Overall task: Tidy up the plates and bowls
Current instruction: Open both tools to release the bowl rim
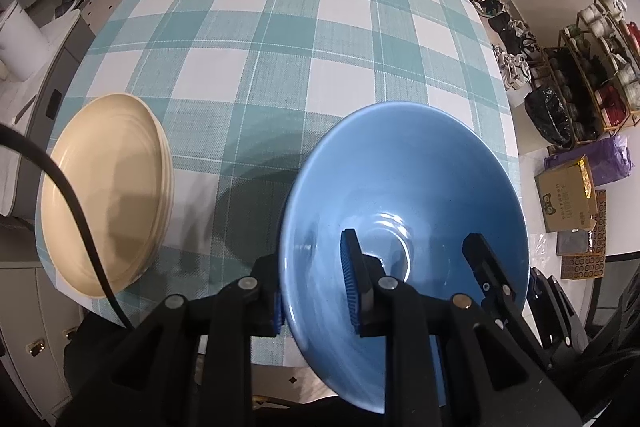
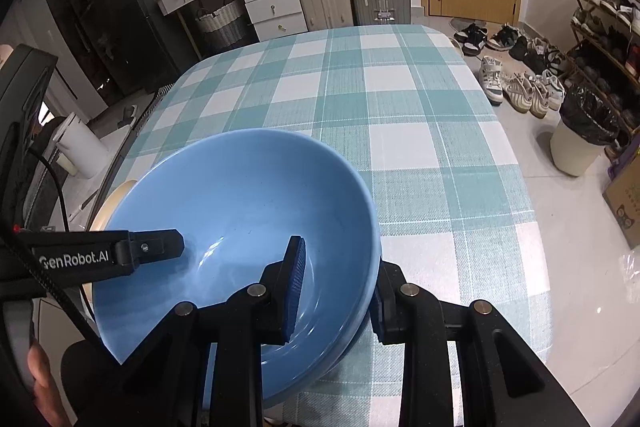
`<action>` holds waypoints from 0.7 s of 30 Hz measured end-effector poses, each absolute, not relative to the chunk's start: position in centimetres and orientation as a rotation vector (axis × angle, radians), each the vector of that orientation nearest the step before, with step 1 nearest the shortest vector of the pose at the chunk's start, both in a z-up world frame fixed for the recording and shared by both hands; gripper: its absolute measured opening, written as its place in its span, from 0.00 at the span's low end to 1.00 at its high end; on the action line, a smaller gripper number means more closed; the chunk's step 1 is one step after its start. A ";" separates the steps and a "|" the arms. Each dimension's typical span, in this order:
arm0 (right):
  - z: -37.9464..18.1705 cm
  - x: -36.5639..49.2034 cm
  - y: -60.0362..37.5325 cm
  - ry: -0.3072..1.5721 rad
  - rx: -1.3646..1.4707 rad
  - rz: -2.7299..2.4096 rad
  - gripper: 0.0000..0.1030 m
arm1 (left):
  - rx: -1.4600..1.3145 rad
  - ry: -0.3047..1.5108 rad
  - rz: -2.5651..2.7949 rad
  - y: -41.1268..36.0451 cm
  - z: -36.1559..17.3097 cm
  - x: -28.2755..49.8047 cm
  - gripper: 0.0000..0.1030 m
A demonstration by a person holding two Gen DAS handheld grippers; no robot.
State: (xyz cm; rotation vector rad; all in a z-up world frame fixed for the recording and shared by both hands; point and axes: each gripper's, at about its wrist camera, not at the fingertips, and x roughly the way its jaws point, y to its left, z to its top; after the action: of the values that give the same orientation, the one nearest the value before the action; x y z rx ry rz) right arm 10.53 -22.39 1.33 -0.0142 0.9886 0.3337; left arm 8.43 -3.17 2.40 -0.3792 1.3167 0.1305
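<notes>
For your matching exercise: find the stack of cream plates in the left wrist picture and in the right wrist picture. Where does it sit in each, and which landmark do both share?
Left wrist: stack of cream plates at left, on the checked tablecloth.
Right wrist: only a cream sliver at left, behind the blue bowl.
Shared landmark: the blue bowl, beside the plates.

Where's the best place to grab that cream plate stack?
Likely the right rim of the cream plate stack, the side facing the blue bowl: the plates lie flat and shallow, so pinch the lip from above and below.
</notes>
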 end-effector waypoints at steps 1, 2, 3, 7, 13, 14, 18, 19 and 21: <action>1.3 10.5 -22.4 0.984 -0.018 0.334 0.27 | -0.380 1.317 0.129 -3.2 2.4 8.4 0.21; 1.4 10.5 -22.3 0.979 -0.024 0.334 0.27 | -0.379 1.317 0.129 -3.2 2.4 8.4 0.21; 1.4 10.4 -22.3 0.974 -0.031 0.336 0.27 | -0.374 1.316 0.129 -3.2 2.4 8.4 0.21; 1.3 10.4 -22.2 0.959 -0.046 0.342 0.27 | -0.377 1.307 0.131 -3.2 2.4 8.2 0.21; 1.2 10.1 -22.0 0.939 -0.062 0.340 0.27 | -0.354 1.303 0.142 -3.1 3.0 8.1 0.22; 1.1 10.1 -21.9 0.933 -0.072 0.335 0.27 | -0.347 1.297 0.153 -3.1 3.1 8.1 0.22; 1.0 9.9 -22.1 0.933 -0.047 0.337 0.27 | -0.340 1.305 0.146 -3.1 3.1 8.2 0.38; 1.0 10.0 -22.2 0.937 -0.036 0.339 0.27 | -0.346 1.308 0.145 -3.1 2.9 8.2 0.38; 1.0 10.1 -22.2 0.939 -0.031 0.342 0.27 | -0.352 1.312 0.140 -3.0 2.5 8.3 0.38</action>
State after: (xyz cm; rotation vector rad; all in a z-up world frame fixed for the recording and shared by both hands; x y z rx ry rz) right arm 10.14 -22.24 0.99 -0.0306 0.9387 0.3419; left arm 8.30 -3.01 2.52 -0.3518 1.3120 0.1396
